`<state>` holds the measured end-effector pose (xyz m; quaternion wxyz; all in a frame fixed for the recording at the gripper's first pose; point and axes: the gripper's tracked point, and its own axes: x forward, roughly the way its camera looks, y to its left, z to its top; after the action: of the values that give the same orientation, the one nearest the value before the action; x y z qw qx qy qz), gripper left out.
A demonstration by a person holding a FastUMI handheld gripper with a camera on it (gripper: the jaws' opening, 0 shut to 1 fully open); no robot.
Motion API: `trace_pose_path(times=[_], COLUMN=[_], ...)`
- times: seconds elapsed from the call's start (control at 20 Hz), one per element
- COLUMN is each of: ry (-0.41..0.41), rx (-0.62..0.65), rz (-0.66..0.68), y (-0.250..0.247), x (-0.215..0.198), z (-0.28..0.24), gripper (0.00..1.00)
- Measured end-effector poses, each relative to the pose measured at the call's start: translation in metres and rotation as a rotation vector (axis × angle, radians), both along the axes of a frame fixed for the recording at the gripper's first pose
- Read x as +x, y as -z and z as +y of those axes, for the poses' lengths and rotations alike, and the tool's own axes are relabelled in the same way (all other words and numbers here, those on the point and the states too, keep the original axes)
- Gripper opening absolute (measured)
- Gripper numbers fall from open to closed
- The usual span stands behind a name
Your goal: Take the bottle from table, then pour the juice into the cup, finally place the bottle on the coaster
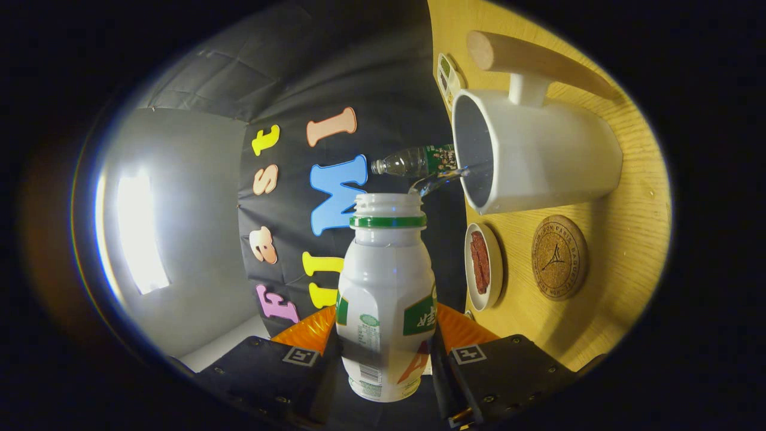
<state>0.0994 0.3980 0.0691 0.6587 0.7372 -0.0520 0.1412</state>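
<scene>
My gripper (388, 344) is shut on a white plastic bottle (386, 281) with a green neck ring and green label, held by its lower body between both fingers. The whole view is rolled, so the bottle lies tipped on its side with its uncapped mouth pointing past the rim of a white cup (538, 152) that has a wooden handle. A thin clear stream (438, 179) arcs from the bottle's mouth into the cup's opening. A round cork coaster (559, 257) lies on the wooden table (628, 239) beside the cup, beyond the fingers.
A small white dish (483, 266) with red pieces sits next to the coaster. A clear plastic bottle (413, 161) with a green label stands behind the cup. A small printed pack (449, 78) lies by the cup's far side.
</scene>
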Motion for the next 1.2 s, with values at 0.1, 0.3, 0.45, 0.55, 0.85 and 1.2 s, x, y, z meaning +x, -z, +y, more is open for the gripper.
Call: trace_pose_path(times=[0.1,0.3,0.45,0.55,0.85,1.2], ry=[0.003,0.004,0.012,0.015,0.016,0.022], rx=[0.013,0.031,0.052,0.06,0.099,0.12], rz=[-0.005,-0.006,-0.014,-0.016,-0.034,-0.042], y=[-0.003,-0.003,-0.004,-0.006,-0.012,-0.012], x=[0.001,0.004,0.002,0.0,-0.001,-0.001], z=[-0.001,-0.002,-0.007,-0.008,-0.01,-0.012], gripper=[0.66,0.66,0.66,0.66,0.66,0.66])
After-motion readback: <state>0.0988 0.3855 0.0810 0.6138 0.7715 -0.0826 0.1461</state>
